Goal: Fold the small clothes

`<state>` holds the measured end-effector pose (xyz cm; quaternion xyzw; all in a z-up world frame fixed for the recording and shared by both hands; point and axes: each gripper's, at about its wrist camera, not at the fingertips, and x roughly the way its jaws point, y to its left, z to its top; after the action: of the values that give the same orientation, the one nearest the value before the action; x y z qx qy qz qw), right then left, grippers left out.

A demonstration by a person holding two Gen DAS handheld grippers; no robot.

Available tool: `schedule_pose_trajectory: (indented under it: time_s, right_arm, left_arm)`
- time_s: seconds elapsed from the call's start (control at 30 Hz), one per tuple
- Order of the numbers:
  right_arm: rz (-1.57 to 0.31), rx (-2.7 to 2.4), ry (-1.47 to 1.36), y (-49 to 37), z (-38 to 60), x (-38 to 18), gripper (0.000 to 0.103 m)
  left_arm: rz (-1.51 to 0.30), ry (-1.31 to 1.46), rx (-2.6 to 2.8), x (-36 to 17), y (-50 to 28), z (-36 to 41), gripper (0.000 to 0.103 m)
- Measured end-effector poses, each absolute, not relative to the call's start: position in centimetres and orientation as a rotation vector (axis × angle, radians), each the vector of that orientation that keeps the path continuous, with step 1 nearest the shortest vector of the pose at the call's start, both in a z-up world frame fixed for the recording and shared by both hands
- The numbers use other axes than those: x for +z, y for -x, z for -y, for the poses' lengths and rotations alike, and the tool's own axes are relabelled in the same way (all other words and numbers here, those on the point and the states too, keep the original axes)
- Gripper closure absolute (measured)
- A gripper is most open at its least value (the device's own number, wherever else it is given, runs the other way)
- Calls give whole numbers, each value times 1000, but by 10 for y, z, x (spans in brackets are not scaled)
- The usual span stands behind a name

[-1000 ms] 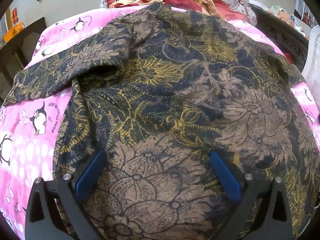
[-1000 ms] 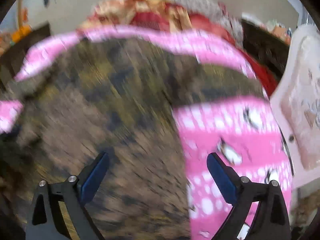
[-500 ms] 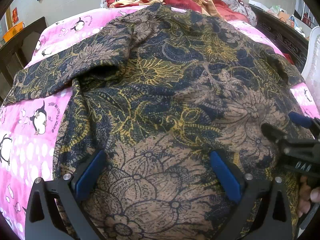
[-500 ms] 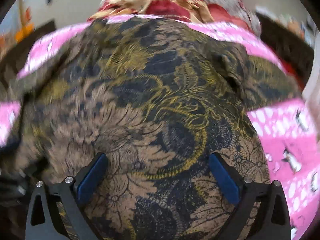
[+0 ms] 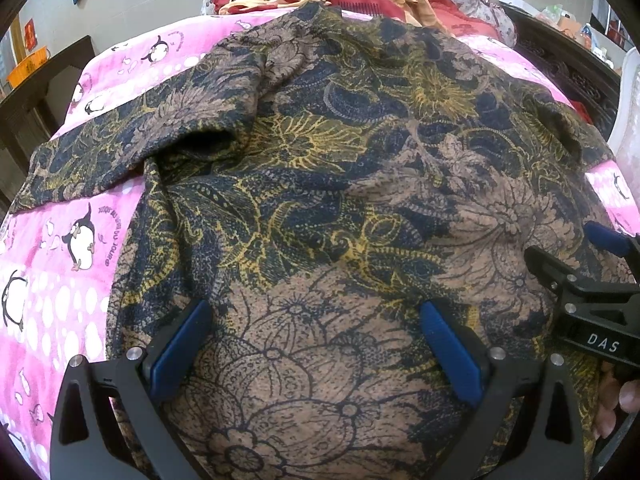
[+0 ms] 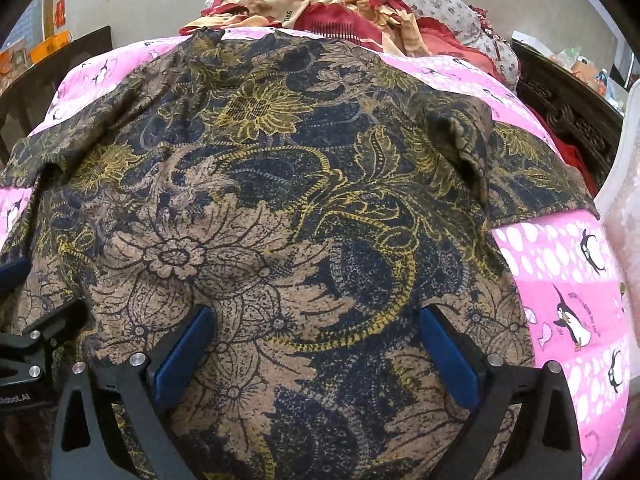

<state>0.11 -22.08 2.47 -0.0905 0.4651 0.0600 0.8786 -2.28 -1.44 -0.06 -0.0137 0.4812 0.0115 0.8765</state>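
Brown-gold floral shirt [image 5: 328,184], 1 pc, on pink penguin sheet [image 5: 52,280]; 2 grippers over its hem: left gripper [image 5: 316,344] & right gripper [image 6: 320,344], fingers spread wide, grasping nothing.

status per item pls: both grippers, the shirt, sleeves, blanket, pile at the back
left gripper: open, over the near part of the shirt, holding nothing.
right gripper: open, over the shirt, holding nothing.
batik shirt: spread out, unfolded, wrinkled.
left sleeve: stretched out sideways, not folded in.
right sleeve: stretched out sideways, creased at the shoulder.
pink penguin blanket: spread under the shirt.
red and cream cloth pile: crumpled at the far end.
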Motion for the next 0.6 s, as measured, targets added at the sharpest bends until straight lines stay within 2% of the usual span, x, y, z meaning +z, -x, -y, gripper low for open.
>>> schedule_pose_trajectory:
  time_s: [0.6]
  right_arm:
    - [-941, 81, 206, 5, 217, 25, 0]
  left_arm:
    - [-975, 56, 48, -2, 28, 10, 0]
